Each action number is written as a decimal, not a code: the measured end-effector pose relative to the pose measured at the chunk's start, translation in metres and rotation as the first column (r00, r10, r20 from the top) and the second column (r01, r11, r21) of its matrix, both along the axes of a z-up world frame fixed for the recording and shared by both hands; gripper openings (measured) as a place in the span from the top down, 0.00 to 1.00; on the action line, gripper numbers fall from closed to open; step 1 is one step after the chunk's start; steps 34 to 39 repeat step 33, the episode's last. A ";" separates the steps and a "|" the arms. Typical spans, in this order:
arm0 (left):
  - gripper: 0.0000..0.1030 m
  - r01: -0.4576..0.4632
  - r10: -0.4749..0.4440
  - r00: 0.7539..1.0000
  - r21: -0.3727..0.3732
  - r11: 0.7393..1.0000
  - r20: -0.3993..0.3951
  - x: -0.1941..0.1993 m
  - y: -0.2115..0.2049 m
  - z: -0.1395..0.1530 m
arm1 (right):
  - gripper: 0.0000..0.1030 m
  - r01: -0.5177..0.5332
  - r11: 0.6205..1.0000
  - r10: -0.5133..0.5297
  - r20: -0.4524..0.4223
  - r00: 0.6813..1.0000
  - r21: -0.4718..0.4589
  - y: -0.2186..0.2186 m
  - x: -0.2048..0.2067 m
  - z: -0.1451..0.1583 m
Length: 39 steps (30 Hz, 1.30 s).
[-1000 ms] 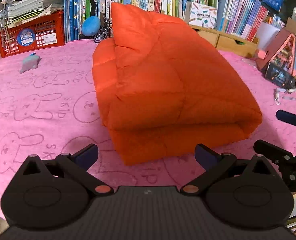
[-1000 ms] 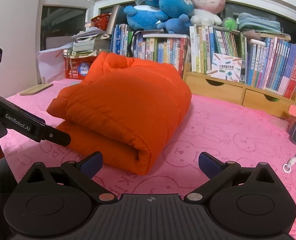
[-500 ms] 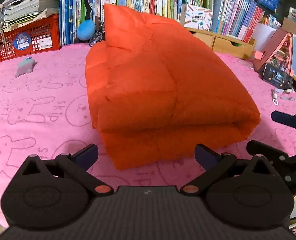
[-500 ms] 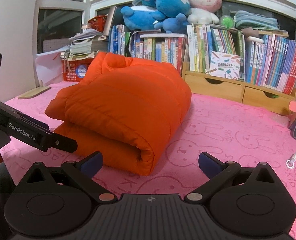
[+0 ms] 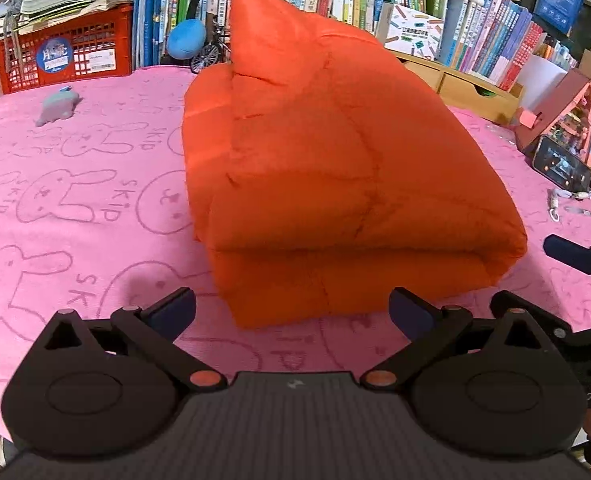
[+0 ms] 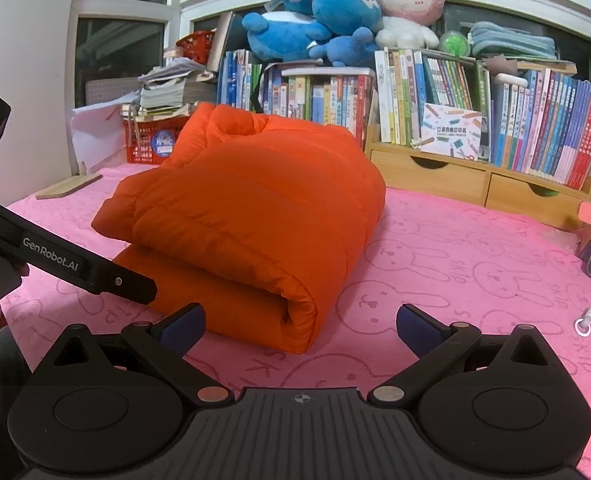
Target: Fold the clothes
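Observation:
An orange puffy jacket point(image 5: 327, 176) lies folded in a thick bundle on the pink rabbit-print cloth point(image 5: 67, 208); it also shows in the right wrist view point(image 6: 255, 216). My left gripper point(image 5: 291, 314) is open and empty, just in front of the bundle's near edge. My right gripper point(image 6: 300, 324) is open and empty, just in front of the bundle's rolled near corner. Neither touches the jacket. The left gripper's body point(image 6: 67, 264) shows at the left of the right wrist view.
Bookshelves point(image 6: 475, 120) with plush toys point(image 6: 335, 12) line the back. A red crate point(image 5: 63, 52) stands at the back left, with a small grey toy point(image 5: 57, 106) on the cloth. A phone point(image 5: 561, 164) and a keyring point(image 5: 553, 204) lie at the right.
Both grippers stay open. The left wrist view has shifted slightly, with the jacket a little closer and more centred. The jacket itself has not moved.

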<state>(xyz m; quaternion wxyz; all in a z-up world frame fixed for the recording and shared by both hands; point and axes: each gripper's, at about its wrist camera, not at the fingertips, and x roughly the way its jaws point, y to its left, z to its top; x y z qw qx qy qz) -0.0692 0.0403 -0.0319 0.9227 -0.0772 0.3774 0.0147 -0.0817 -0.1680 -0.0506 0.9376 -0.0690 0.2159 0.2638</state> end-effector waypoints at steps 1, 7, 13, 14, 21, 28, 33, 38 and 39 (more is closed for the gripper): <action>0.00 0.003 -0.003 1.000 0.007 1.000 0.000 0.000 -0.001 0.001 | 0.00 0.000 1.000 0.000 -0.001 1.000 -0.001 0.000 0.000 0.000; 0.00 -0.002 0.001 1.000 0.052 0.999 0.028 0.003 -0.007 0.007 | 0.00 -0.005 1.000 0.005 0.002 1.000 -0.002 0.004 0.001 0.000; 0.00 0.000 -0.002 1.000 0.066 0.998 0.027 0.003 -0.011 0.006 | 0.00 -0.001 1.000 0.001 0.020 1.000 -0.008 0.006 0.001 0.004; 0.00 0.001 -0.003 1.000 0.068 0.998 0.025 0.003 -0.012 0.005 | 0.00 -0.001 1.000 0.001 0.020 1.000 -0.008 0.006 0.001 0.004; 0.00 0.027 -0.026 1.000 0.082 0.996 -0.014 0.008 -0.016 0.002 | 0.00 0.003 1.000 -0.002 0.019 1.000 -0.011 0.006 0.002 0.003; 0.00 0.049 -0.048 0.999 0.084 0.995 -0.010 0.010 -0.026 0.003 | 0.00 0.008 1.000 -0.008 0.011 1.000 -0.005 0.005 0.002 0.000; 0.00 0.057 -0.056 0.998 0.070 0.996 -0.014 0.010 -0.026 0.001 | 0.00 0.013 1.000 -0.013 0.005 1.000 -0.006 0.004 0.003 -0.002; 0.00 0.057 -0.056 0.998 0.070 0.996 -0.014 0.010 -0.026 0.001 | 0.00 0.013 1.000 -0.013 0.005 1.000 -0.006 0.004 0.003 -0.002; 0.00 0.057 -0.056 0.998 0.070 0.996 -0.014 0.010 -0.026 0.001 | 0.00 0.013 1.000 -0.013 0.005 1.000 -0.006 0.004 0.003 -0.002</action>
